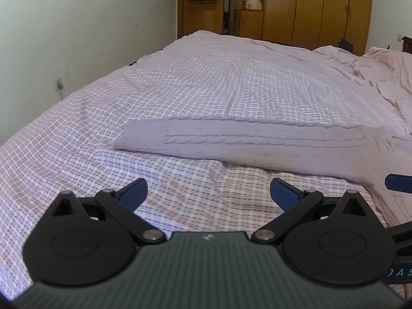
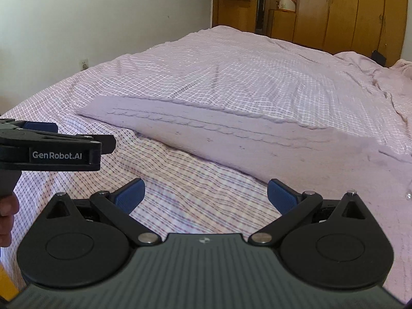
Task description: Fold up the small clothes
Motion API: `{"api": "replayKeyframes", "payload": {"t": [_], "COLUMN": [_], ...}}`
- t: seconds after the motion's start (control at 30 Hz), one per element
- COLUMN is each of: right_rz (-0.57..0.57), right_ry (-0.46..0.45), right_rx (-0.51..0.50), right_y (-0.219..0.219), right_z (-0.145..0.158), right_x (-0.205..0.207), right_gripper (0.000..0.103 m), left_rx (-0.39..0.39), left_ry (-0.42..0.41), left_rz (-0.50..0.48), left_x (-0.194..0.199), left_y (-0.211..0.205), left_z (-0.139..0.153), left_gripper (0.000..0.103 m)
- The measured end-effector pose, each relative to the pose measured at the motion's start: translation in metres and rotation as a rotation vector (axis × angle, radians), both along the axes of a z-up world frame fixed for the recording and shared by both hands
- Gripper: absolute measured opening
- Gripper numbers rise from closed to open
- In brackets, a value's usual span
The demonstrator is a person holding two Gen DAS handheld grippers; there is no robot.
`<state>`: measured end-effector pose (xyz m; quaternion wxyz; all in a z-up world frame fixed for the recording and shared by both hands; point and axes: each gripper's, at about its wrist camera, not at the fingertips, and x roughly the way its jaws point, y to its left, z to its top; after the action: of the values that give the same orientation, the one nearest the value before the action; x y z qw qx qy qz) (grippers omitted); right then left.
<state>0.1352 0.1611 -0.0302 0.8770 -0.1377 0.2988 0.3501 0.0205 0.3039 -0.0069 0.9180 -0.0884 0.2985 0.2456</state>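
sweater: lilac cable-knit (image 1: 252,141), flat on the checked bed (image 1: 180,82), just ahead of both tools
left gripper (image 1: 208,193): fingers wide apart, holding nothing
right gripper (image 2: 206,193): same, spread and empty

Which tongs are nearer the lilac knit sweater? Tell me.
Right. The right tongs hover at the sweater's near edge; the left tongs hover farther left, over bedsheet.

Left hand-held gripper (image 1: 208,193) spread wide, holding nothing. Right hand-held gripper (image 2: 206,194) likewise wide apart, level beside left.
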Motion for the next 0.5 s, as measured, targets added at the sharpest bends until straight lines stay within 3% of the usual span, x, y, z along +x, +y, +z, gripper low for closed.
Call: {"api": "replayKeyframes", "payload": {"t": [0.4, 0.5], "right_rz": [0.021, 0.013], "right_ry": [0.016, 0.023], "right_rx": [0.023, 0.030], "right_y": [0.044, 0.047], "right_z": [-0.014, -0.015], "right_x": [0.002, 0.004], "right_gripper": [0.103, 0.103], "left_rx": [-0.040, -0.093], "left_ry": [0.025, 0.017], "left_rz": [0.028, 0.015], "left_x": [0.005, 0.012], "left_y": [0.037, 0.047], "left_z": [-0.017, -0.021], "left_gripper": [0.103, 0.103]}}
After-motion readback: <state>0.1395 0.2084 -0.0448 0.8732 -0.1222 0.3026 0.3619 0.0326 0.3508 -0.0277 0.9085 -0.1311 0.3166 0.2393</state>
